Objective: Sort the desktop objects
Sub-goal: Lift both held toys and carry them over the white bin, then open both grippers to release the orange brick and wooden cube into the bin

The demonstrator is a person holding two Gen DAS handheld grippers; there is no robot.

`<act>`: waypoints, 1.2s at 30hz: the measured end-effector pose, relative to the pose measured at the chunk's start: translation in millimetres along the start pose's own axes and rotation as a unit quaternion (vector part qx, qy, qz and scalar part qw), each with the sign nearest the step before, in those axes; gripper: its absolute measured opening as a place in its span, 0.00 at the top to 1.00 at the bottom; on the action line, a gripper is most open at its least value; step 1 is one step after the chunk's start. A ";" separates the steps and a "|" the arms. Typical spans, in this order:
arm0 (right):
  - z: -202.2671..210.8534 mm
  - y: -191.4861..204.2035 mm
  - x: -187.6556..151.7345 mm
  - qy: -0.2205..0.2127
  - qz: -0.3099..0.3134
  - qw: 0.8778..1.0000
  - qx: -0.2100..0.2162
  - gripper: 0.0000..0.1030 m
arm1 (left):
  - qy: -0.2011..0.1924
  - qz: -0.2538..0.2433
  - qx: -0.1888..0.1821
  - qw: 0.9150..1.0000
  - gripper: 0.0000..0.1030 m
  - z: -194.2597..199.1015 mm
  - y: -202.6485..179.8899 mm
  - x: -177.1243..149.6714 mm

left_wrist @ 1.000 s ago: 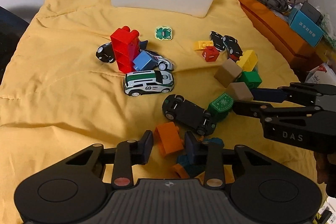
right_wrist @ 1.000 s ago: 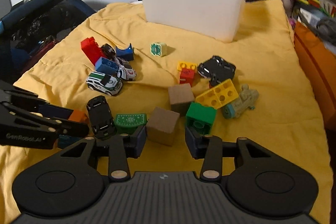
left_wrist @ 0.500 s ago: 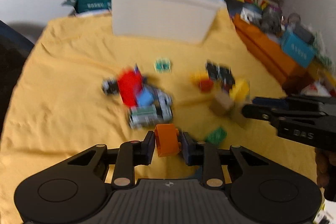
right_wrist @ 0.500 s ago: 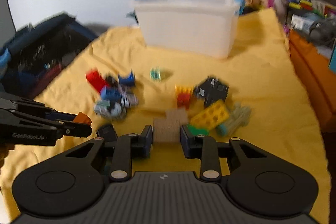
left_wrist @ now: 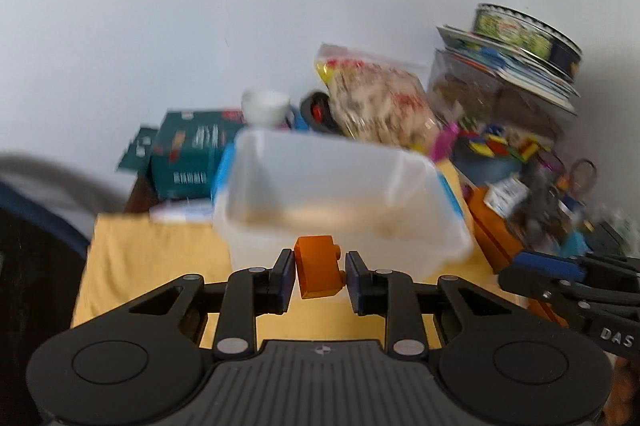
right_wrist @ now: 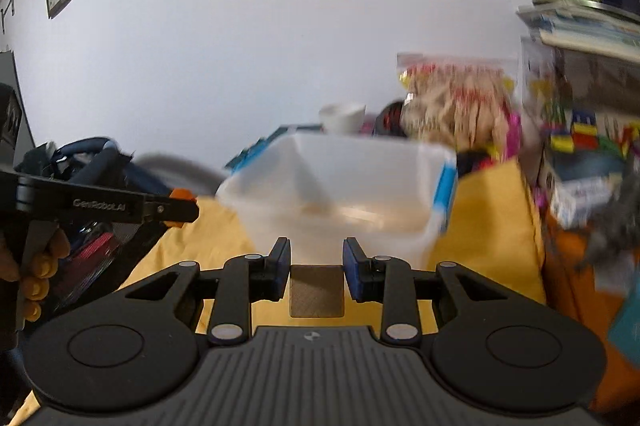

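My left gripper (left_wrist: pixel 319 268) is shut on an orange building block (left_wrist: pixel 319 266) and holds it up in front of the near wall of the white plastic bin (left_wrist: pixel 340 202). My right gripper (right_wrist: pixel 316 266) is shut on a brown cube (right_wrist: pixel 316 291), held just short of the same bin (right_wrist: pixel 340 186). The bin stands on the yellow cloth (left_wrist: pixel 160 258). In the right wrist view the left gripper (right_wrist: pixel 182 208) shows at the left edge with the orange block (right_wrist: pixel 181 193) in its tips. The other toys lie below both views.
Behind the bin stand a teal box (left_wrist: pixel 192 150), a white cup (left_wrist: pixel 266 106) and a snack bag (left_wrist: pixel 380 106). A cluttered shelf of boxes and tins (left_wrist: pixel 516 98) fills the right. A dark bag (right_wrist: pixel 80 162) lies left of the cloth.
Both grippers closed on their blocks, the left on the orange block and the right on the brown cube, then lifted them off the cloth and moved toward the white bin.
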State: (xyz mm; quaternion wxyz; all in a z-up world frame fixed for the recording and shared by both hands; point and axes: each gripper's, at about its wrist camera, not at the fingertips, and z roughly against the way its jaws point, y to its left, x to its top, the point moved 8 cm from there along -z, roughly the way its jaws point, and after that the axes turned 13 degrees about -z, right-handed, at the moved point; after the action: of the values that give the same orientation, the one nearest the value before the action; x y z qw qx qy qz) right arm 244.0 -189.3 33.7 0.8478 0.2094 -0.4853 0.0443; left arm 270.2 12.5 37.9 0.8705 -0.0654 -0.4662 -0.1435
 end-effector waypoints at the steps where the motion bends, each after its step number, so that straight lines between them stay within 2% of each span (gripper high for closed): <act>1: -6.4 -2.5 9.0 -0.003 -0.001 1.000 -0.003 0.69 | -0.001 0.007 0.000 1.000 0.70 -7.5 2.4 8.9; 6: -49.3 -18.7 46.9 0.000 -0.016 1.000 -0.025 0.69 | 0.008 0.014 0.007 1.000 0.70 -50.5 16.0 45.7; 10: -81.0 -27.1 58.1 0.015 -0.028 0.999 -0.037 0.69 | 0.022 0.004 0.013 1.000 0.69 -79.1 24.3 59.9; 11: -88.3 -28.9 60.4 0.018 -0.031 0.999 -0.041 0.69 | 0.026 0.004 0.011 1.000 0.68 -86.7 26.6 61.5; 12: -96.3 -30.7 62.2 0.023 -0.036 0.998 -0.044 0.69 | 0.031 0.006 0.011 0.999 0.59 -94.3 28.4 63.5; 13: -104.0 -30.8 62.2 0.031 -0.038 0.998 -0.046 0.66 | 0.034 0.010 0.018 0.999 0.44 -98.4 31.9 63.9; 15: -115.1 -32.0 60.0 0.042 -0.035 0.997 -0.058 0.47 | 0.031 0.006 0.039 0.999 0.30 -104.5 37.8 64.5; 16: -115.4 -32.0 60.3 0.036 -0.030 0.997 -0.063 0.32 | 0.029 0.001 0.046 0.999 0.30 -104.2 40.1 63.6; 20: -94.9 -31.3 58.5 0.019 -0.021 0.998 -0.054 0.32 | 0.032 -0.002 0.036 0.999 0.30 -90.8 46.1 47.4; 23: -62.0 -27.8 41.3 0.010 -0.021 0.999 -0.037 0.32 | 0.027 -0.020 0.027 0.999 0.30 -64.0 43.2 20.9; 26: -26.4 -25.6 2.6 0.018 -0.012 0.999 -0.033 0.32 | 0.031 -0.030 0.028 0.999 0.30 -33.8 39.0 -17.8; 33: 30.3 -30.0 -115.9 0.093 0.017 0.994 -0.051 0.32 | 0.064 -0.025 0.007 0.998 0.30 33.8 3.4 -120.7; 36: 40.2 -37.5 -153.8 0.127 -0.007 0.990 -0.061 0.34 | 0.080 -0.029 -0.003 0.996 0.30 55.2 -19.9 -156.9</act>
State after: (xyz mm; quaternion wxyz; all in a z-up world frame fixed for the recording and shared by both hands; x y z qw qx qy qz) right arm 141.4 -219.7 -89.6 0.9139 0.1535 -0.3742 0.0350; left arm 138.0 36.9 -62.0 0.9004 -0.0432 -0.3961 -0.1749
